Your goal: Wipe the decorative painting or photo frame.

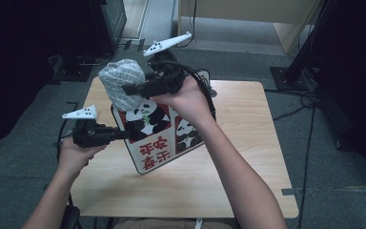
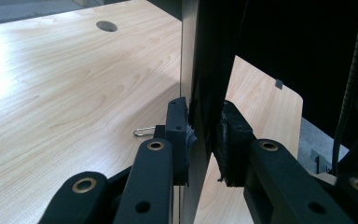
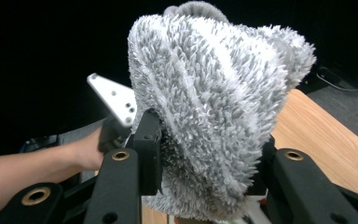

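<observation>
Grey fleece, a fluffy towel (image 3: 209, 116), sits pinched in your right tongs (image 1: 132, 89) above the panda-print bag (image 1: 159, 133), apparently ready to drop in. Your left tongs (image 2: 204, 140) clamp the bag's side edge, holding it upright and steady on the wooden counter (image 1: 248, 157).

My left gripper (image 1: 106, 134) sits low at the table's left edge, jaws pointing right and pinched on the bag's (image 1: 159, 138) rim. My right gripper (image 1: 140, 88) is raised higher, arm reaching forward across the table, jaws pointing left and squeezing the grey fluffy bundle (image 1: 120, 82) between them.
</observation>
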A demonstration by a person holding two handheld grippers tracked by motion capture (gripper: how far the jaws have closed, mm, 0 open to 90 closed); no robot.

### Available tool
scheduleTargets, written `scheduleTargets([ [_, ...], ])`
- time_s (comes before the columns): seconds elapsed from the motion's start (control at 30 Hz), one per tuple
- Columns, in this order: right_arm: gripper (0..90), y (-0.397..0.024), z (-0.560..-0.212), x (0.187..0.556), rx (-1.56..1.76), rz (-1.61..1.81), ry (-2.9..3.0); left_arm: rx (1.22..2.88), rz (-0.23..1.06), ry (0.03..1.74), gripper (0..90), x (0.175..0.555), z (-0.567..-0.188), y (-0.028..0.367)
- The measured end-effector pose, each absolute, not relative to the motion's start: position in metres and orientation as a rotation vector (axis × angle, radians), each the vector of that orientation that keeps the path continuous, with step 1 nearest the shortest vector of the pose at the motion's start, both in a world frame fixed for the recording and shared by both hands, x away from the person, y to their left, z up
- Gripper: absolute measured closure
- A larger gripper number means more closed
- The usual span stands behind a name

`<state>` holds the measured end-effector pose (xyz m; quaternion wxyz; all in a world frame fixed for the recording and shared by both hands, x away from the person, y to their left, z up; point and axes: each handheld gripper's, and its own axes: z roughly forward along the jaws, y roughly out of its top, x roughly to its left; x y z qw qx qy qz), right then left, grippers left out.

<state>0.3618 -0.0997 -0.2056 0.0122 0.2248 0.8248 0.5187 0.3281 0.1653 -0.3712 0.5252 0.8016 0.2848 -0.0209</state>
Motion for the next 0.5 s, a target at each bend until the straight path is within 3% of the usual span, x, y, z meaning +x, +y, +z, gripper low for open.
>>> scheduleTargets([
  [0.5, 57.2, -0.089, -0.220, 0.374, 0.759, 1.572, 2.588, 1.924, -0.052, 0.678, 77.6, 0.328, -0.371, 0.165],
])
